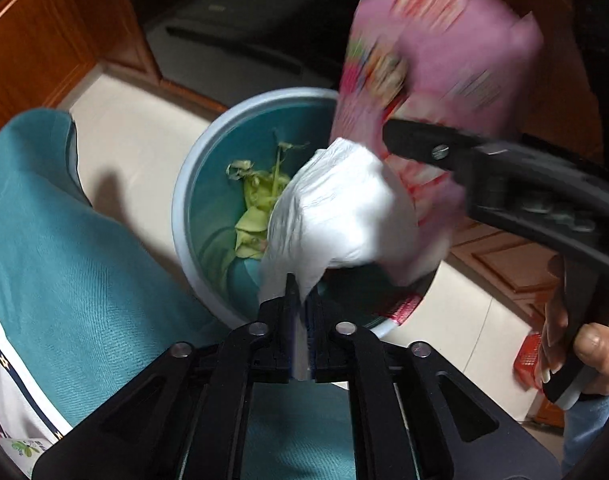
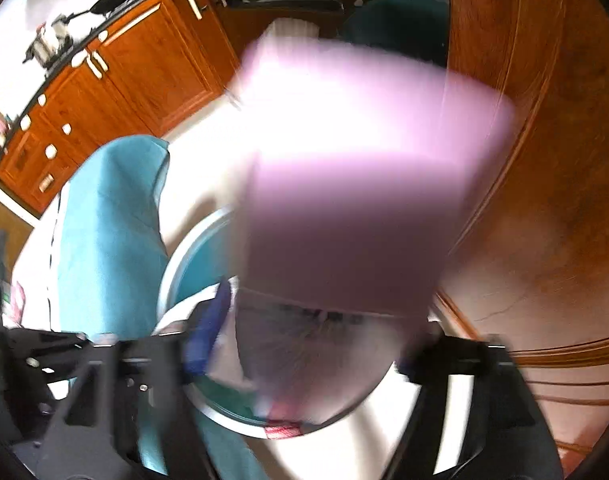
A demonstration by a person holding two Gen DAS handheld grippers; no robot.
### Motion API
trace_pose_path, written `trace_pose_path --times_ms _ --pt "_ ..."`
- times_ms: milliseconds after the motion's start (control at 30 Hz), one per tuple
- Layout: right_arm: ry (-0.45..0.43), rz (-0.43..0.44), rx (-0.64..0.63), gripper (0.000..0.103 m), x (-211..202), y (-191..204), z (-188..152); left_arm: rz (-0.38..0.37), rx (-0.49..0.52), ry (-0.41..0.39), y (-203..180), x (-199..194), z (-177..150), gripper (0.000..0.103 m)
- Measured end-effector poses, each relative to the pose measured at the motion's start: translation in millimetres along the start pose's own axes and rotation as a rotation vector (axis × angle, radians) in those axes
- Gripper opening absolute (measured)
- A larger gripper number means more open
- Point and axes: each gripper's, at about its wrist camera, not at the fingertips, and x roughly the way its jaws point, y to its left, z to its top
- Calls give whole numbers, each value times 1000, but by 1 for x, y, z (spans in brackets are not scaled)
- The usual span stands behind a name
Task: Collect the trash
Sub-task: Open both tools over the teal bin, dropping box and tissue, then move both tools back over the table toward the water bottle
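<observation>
The left hand-held gripper (image 1: 300,292) pinches a white crumpled wrapper (image 1: 340,216) above the bin (image 1: 192,184) on the floor; the right hand-held gripper (image 1: 388,130) clamps a pink box (image 1: 436,60) over the rim. Release only once both sit centred over the opening — the box looks bulky. Only the left wrist view shows green scraps (image 1: 256,204) inside; the right view is mostly blur.

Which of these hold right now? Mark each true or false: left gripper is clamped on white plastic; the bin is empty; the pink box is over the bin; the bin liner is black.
1. The left gripper is clamped on a white plastic bag. True.
2. The bin is empty. False: green vegetable scraps lie inside.
3. The pink box is above the bin, at the right gripper. True.
4. The bin's inside is black. False: it is teal.
</observation>
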Motion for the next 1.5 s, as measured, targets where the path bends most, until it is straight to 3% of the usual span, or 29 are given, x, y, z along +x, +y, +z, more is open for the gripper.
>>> trace_pose_path --times_ms 67,100,567,1000,1200,1367,1500 --pt "-12 12 12 85 -3 0 -2 32 5 -7 2 0 -4 60" --pt "-7 19 16 85 -1 1 1 64 9 -31 2 -3 -6 65" --pt "32 10 39 87 16 -11 12 63 5 -62 -8 -28 -27 76" --pt "44 4 77 87 -9 -7 -7 41 -16 -127 -2 -69 -50 78" --pt "48 55 72 87 -36 13 -14 44 -40 -224 10 -130 -82 81" --pt "37 111 19 87 -66 49 -26 106 -70 -307 33 -183 -127 89" --pt "37 167 -46 93 -86 87 -39 169 -100 -360 58 -214 -170 97"
